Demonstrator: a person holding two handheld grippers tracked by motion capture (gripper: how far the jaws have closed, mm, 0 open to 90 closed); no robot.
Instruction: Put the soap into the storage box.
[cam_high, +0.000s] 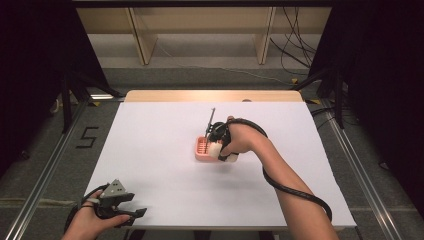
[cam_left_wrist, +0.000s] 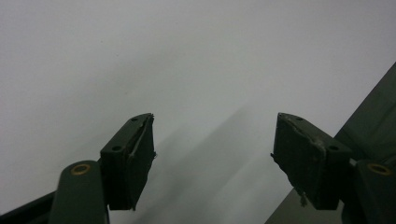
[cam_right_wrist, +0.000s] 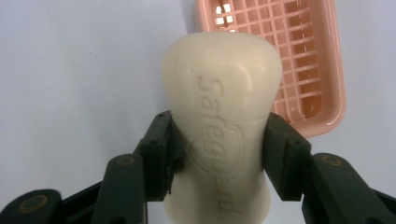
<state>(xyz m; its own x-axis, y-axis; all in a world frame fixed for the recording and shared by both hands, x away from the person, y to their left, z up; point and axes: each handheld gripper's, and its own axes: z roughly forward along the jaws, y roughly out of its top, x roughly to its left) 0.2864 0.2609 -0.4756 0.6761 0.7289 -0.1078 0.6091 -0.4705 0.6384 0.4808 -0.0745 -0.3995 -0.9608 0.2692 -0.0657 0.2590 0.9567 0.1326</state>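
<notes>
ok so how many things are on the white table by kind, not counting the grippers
cream-coloured bar of soap: 1, clamped in the right gripper
pink plastic soap dish with a grid floor: 1
total: 2

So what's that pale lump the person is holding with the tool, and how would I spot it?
Look at the white table; near its middle sits a pink slotted soap dish. Just over the dish, the right gripper clamps a cream bar of soap by its narrow waist. It is the one smooth, pale thing there, with a brand name pressed into its face.
</notes>
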